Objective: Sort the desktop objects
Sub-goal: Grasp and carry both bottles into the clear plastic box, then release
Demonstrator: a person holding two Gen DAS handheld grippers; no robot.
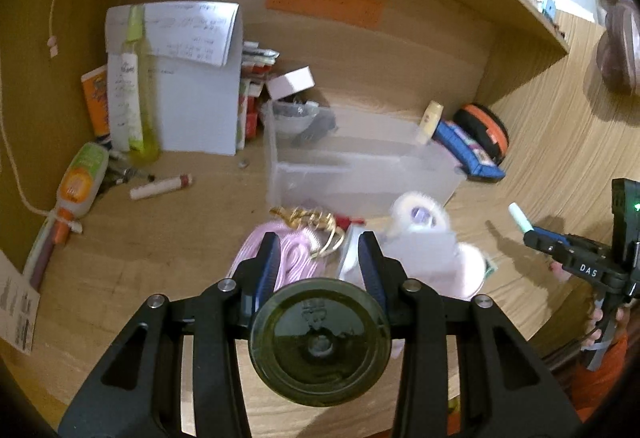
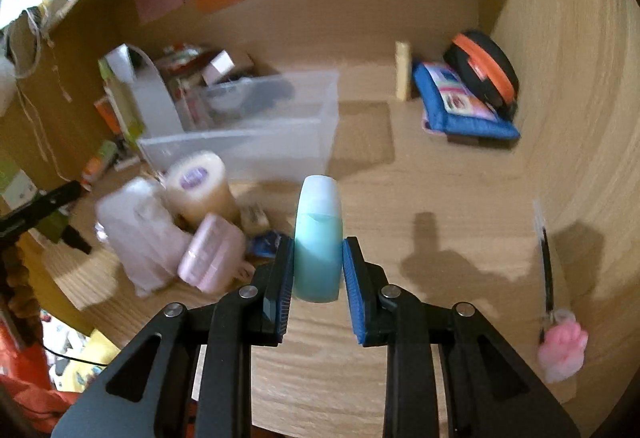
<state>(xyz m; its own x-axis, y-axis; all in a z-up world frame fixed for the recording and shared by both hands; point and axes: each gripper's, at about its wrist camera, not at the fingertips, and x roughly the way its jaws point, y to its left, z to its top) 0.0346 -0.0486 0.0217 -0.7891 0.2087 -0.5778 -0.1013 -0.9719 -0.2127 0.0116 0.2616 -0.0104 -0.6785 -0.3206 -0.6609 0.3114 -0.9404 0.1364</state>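
Observation:
My left gripper (image 1: pixel 318 258) is shut on a dark green round jar (image 1: pixel 320 342), whose base faces the camera, and holds it above the desk. Below it lie a pink coiled item (image 1: pixel 292 258), a gold clip (image 1: pixel 308 220) and a tape roll (image 1: pixel 418 216). My right gripper (image 2: pixel 318 262) is shut on a pale teal bottle (image 2: pixel 319 234) with a white cap, held upright above the desk; it also shows in the left wrist view (image 1: pixel 520 220). A clear plastic bin (image 1: pixel 360 166) stands behind the pile, also in the right wrist view (image 2: pixel 256 142).
A notepad stand (image 1: pixel 188 78), glue bottle (image 1: pixel 82 180) and white tube (image 1: pixel 160 187) are at the left. A blue pouch (image 2: pixel 460 106) and black-orange case (image 2: pixel 486 70) sit in the back right corner. A pen with a pink paw (image 2: pixel 560 352) lies at right.

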